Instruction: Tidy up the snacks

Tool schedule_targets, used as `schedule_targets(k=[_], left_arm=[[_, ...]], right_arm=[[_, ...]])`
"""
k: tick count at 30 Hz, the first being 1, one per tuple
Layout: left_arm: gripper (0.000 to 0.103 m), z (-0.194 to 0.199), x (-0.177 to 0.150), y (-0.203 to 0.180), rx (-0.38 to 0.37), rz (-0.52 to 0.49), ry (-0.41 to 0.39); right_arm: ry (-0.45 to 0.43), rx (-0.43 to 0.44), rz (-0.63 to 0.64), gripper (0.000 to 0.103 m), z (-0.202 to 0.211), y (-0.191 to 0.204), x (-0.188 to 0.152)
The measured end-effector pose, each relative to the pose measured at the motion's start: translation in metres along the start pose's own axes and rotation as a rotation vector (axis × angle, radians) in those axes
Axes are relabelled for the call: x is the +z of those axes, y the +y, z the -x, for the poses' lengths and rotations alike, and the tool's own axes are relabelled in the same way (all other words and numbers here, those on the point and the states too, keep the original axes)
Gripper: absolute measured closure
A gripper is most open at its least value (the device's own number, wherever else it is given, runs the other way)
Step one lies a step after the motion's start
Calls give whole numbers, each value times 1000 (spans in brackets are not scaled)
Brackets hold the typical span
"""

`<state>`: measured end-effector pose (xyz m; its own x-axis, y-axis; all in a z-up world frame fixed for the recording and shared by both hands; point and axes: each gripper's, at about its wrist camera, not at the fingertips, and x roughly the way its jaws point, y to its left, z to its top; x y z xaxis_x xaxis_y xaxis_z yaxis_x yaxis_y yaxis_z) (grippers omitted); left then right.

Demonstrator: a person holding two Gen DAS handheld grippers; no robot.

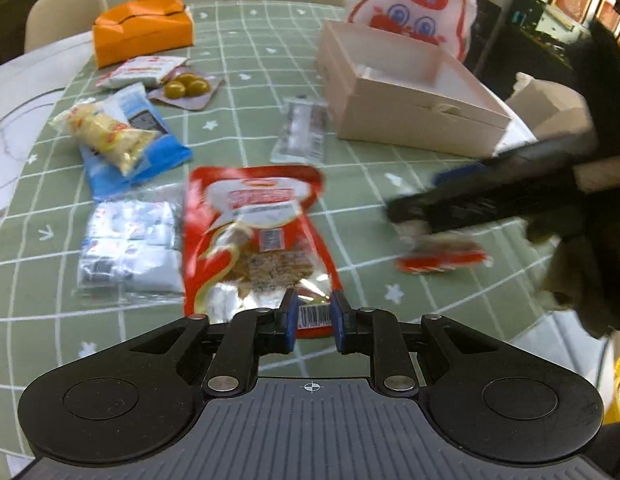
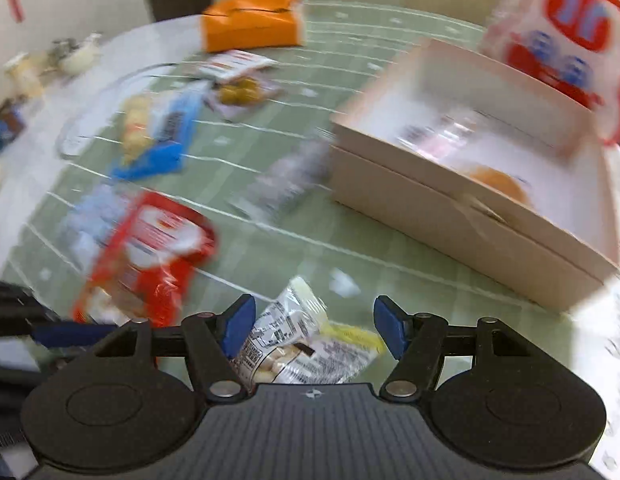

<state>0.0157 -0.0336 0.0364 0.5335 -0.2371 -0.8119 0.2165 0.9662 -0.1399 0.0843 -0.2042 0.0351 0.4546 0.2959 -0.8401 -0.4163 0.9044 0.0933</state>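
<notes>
In the left wrist view my left gripper [image 1: 313, 320] has its blue pads closed onto the near barcode edge of a big red snack bag [image 1: 254, 236] lying on the green checked tablecloth. My right gripper [image 1: 405, 216] reaches in from the right, over a small red-edged packet [image 1: 441, 252]. In the blurred right wrist view my right gripper [image 2: 314, 326] is open, its pads either side of a small white and yellow snack packet [image 2: 306, 340]. The pale open box [image 2: 461, 168] stands at the right and holds a couple of items.
Other snacks lie on the cloth: a clear packet [image 1: 302, 132], a silver multipack [image 1: 130, 248], a blue bag [image 1: 126, 140] under a yellow one [image 1: 106, 132], olives [image 1: 186, 86]. An orange bag [image 1: 142, 28] and a cartoon-face bag [image 1: 417, 0] stand behind. Chairs are behind the table.
</notes>
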Motion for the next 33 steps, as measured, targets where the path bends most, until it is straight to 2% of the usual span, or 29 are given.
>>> schedule_targets(k=[5,8,11,15,18,21,24,27,30,33], left_arm=[[82,0,4,21,61,1,-10],[81,13,13,31,15,20,-48],[81,20,31,37,-42,74,-110],[81,2,55,51,-21,167,-119],[80,-21,60,45,-36,110,-25],[77,-21,52,22,-45,-52,-37],[71,-18,47,14,-84,-77,-24],[71,-7,44,29,-105,40,-47],[71,8,34,53,-95,199,-104],[71,11,28,73,-104,304,-112]], right_arm=[[-27,4,-50,37,14,-14,-21],[-81,23,-72,37,22,-17,-30],[-83,55,-69,37,30,-18,-34],[-75,93,-93,37,36,-18,-46],[-68,112,-119,35,37,-18,-57],[-81,103,-124,35,38,-18,-66],[-89,82,-106,35,42,-16,-66],[-131,60,-58,35,48,-7,-59],[-160,104,-38,35,53,6,-47],[-165,129,-18,39,48,27,-34]])
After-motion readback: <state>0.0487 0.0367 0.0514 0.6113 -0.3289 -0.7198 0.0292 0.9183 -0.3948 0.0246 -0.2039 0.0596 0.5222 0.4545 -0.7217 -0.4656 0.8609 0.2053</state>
